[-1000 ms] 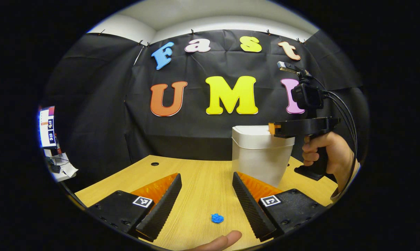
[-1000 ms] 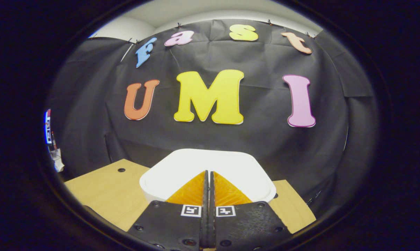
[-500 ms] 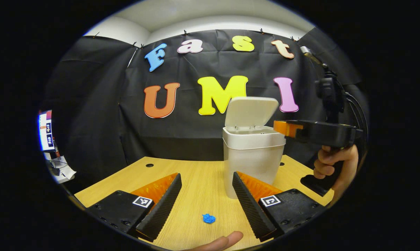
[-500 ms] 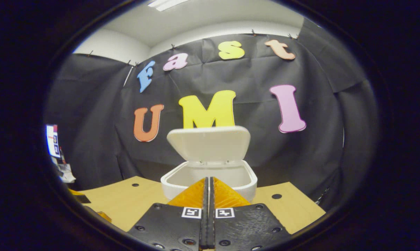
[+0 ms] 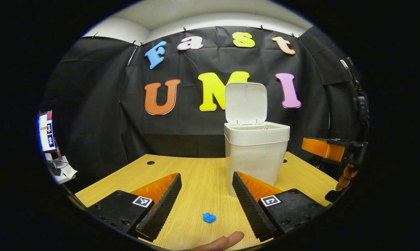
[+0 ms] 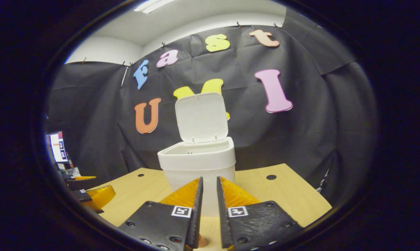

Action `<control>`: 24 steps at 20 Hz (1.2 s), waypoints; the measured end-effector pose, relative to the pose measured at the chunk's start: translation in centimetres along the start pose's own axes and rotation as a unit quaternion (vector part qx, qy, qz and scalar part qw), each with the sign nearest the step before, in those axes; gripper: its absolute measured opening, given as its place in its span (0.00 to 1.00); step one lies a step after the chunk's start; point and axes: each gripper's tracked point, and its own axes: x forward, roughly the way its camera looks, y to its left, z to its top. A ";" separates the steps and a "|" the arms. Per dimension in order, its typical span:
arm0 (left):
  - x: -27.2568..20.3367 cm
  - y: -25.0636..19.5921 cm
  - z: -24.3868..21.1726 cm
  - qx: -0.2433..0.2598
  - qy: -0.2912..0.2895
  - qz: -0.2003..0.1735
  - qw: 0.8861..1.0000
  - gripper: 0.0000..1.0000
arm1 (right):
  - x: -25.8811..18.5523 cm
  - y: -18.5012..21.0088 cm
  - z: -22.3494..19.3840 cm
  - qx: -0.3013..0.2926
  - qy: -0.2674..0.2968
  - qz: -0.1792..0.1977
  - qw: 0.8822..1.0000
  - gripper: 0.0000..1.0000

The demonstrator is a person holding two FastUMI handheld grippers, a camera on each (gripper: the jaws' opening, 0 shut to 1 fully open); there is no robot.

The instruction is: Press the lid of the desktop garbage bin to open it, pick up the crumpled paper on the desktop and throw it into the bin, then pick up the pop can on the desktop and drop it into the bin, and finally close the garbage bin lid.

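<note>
We see the white bin (image 5: pixel 256 158) standing on the wooden table (image 5: pixel 196 174). Its lid (image 5: pixel 246 103) is flipped up and stands almost straight at the back of the bin, so the top of the bin is open.

In the left gripper view, the left gripper (image 5: pixel 205 198) is spread wide and holds nothing. It sits low over the table, in front of the bin. A small blue paper ball (image 5: pixel 209 218) lies on the table in front of the bin, between the two fingers but touching neither. A fingertip (image 5: pixel 224 241) pokes in just in front of the paper ball.

In the right gripper view, the right gripper (image 6: pixel 209 205) points at the bin from the front. Its fingers are a little apart, with a thin gap, and nothing is between them. In the left gripper view this gripper sits to the right of the bin, apart from it.
</note>
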 end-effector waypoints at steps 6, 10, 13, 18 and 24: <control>2.4 -1.0 -4.9 -0.001 0.034 -0.031 0.999 0.97 | -1.7 -4.9 0.5 0.098 -0.051 0.005 0.994 0.72; 3.6 0.0 -10.0 0.022 0.105 -0.015 0.994 0.97 | -2.8 -6.9 0.4 0.110 -0.070 0.010 0.991 0.89; 4.2 -0.5 -14.1 0.005 0.170 -0.023 0.985 0.97 | -2.7 -8.5 -0.8 0.082 -0.050 -0.015 0.995 0.94; 5.6 -0.2 -18.0 0.001 0.229 -0.031 0.973 0.98 | -2.0 -6.7 -3.0 0.046 -0.003 -0.035 0.998 0.94; 5.8 1.1 -20.0 0.002 0.252 -0.033 0.967 0.90 | -2.3 0.1 -6.4 -0.027 0.054 -0.040 0.997 0.94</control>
